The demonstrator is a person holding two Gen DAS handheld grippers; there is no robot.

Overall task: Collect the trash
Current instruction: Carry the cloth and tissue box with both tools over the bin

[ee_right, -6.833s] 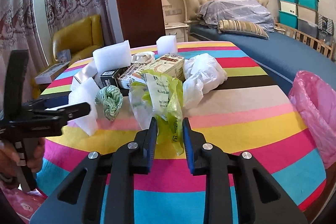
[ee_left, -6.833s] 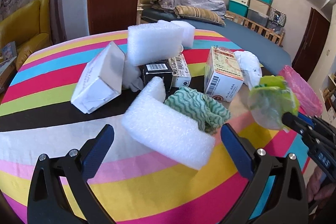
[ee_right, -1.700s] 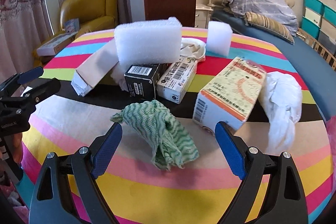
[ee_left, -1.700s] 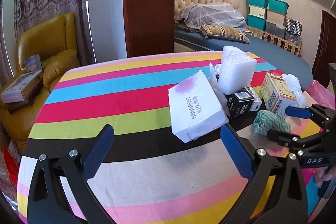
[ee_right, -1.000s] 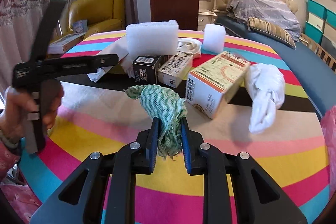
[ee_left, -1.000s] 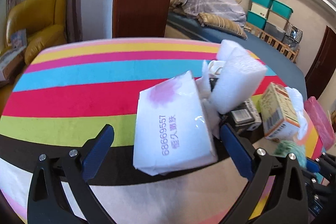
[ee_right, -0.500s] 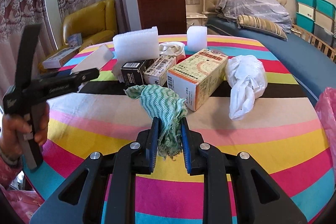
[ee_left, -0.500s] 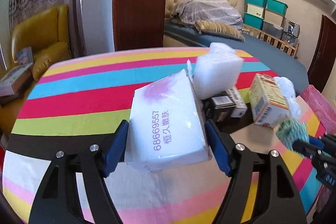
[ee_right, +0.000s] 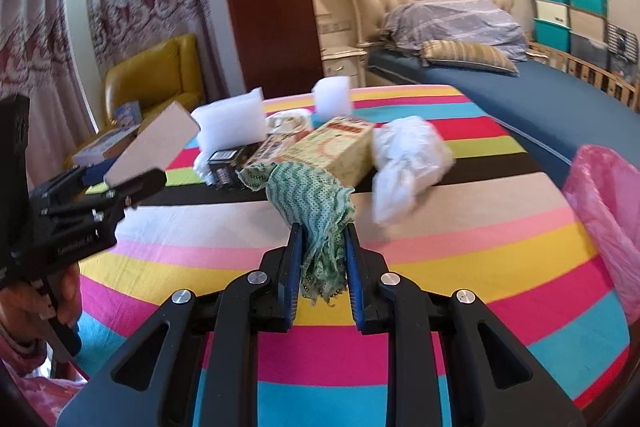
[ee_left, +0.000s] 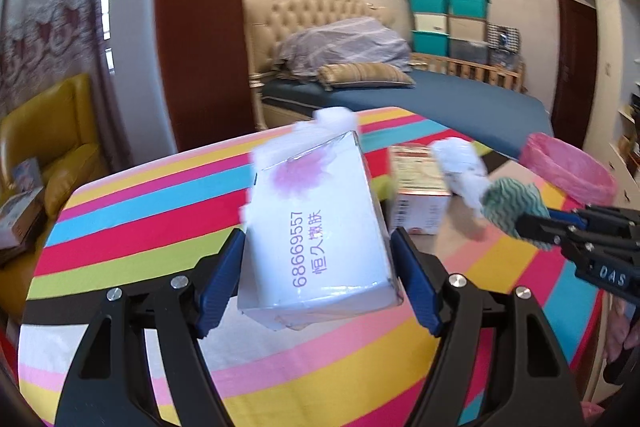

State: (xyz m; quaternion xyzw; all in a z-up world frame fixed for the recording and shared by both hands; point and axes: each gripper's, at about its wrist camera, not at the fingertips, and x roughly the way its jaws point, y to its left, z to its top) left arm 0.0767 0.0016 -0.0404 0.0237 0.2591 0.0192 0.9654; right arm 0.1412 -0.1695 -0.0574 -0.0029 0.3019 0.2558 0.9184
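Observation:
My left gripper [ee_left: 316,247] is shut on a white tissue pack [ee_left: 316,231] with purple print and holds it above the striped table [ee_left: 160,195]. It also shows at the left of the right wrist view [ee_right: 156,143]. My right gripper [ee_right: 320,239] is shut on a green-and-white cloth [ee_right: 312,199], lifted off the table; the cloth also shows in the left wrist view [ee_left: 512,201]. A pink trash bag [ee_right: 608,211] hangs at the table's right edge, and shows in the left wrist view [ee_left: 568,167].
On the table lie a yellow carton [ee_right: 336,147], a crumpled white bag [ee_right: 408,155], white foam blocks [ee_right: 232,127], a black box [ee_right: 226,163] and a barcode box [ee_right: 272,147]. A bed [ee_right: 520,83] stands behind, a yellow armchair [ee_right: 152,75] to the left.
My left gripper has lifted the tissue pack and swung right, toward the pink bag. My right gripper has carried the cloth to the right and a little higher.

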